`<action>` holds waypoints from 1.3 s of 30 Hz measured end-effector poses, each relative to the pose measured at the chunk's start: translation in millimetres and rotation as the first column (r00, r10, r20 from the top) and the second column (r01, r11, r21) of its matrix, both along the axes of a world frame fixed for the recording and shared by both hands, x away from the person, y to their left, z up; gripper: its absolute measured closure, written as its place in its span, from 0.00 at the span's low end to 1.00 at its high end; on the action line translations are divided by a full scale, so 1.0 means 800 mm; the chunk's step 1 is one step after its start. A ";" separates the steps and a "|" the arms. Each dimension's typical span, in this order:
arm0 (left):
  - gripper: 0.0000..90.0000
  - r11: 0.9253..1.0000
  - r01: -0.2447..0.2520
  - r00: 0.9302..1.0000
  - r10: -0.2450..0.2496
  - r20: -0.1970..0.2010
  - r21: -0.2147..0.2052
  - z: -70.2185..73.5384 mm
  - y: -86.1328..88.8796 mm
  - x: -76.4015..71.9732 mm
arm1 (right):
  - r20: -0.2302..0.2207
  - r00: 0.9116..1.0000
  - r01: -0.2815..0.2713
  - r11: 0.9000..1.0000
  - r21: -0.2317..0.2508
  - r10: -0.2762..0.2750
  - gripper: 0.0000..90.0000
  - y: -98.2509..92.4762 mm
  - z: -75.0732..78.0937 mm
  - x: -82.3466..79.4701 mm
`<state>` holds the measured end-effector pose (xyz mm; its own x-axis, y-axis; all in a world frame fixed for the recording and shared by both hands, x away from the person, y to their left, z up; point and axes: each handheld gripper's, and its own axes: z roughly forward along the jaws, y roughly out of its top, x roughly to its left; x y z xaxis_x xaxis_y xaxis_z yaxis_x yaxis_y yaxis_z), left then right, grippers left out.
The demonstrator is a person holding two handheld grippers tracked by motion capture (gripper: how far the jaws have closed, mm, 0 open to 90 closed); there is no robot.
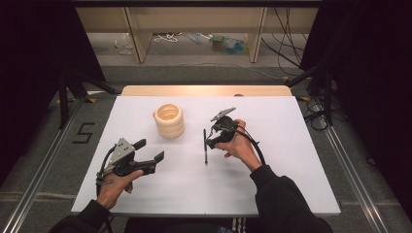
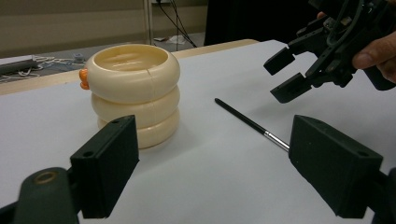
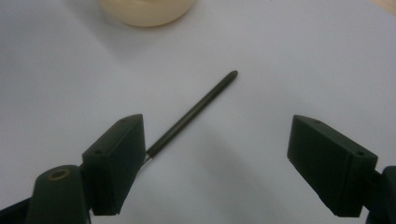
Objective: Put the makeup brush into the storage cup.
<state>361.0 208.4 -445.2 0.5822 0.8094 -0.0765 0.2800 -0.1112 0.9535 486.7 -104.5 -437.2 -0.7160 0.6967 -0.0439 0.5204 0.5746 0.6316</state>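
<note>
Leftmost, left gripper [image 1: 149, 151] hovers low over the white table [image 1: 291, 184], jaws wide apart, holding nothing. Centre-back: cream ring stack [image 1: 169, 120] upright. Just right of it, thin black rod [image 1: 205, 145] lies flat on the table; right gripper [image 1: 210, 141] poised right above it, jaws spread, not touching.
</note>
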 end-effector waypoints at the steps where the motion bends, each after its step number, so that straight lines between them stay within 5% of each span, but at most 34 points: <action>1: 0.18 1.000 0.000 1.000 0.000 0.001 0.000 0.000 0.000 0.000 | 0.028 1.000 -0.009 1.000 -0.009 0.010 0.22 0.004 -0.002 0.004; 7: 0.18 1.000 0.000 1.000 0.000 0.003 -0.001 0.000 0.001 0.000 | -0.045 0.999 -0.007 1.000 -0.026 0.005 0.23 0.015 -0.002 0.010; 39: 0.18 1.000 0.005 1.000 -0.005 0.002 -0.007 0.001 -0.001 0.000 | -0.124 0.991 -0.066 0.987 -0.148 0.047 0.27 0.043 -0.024 0.027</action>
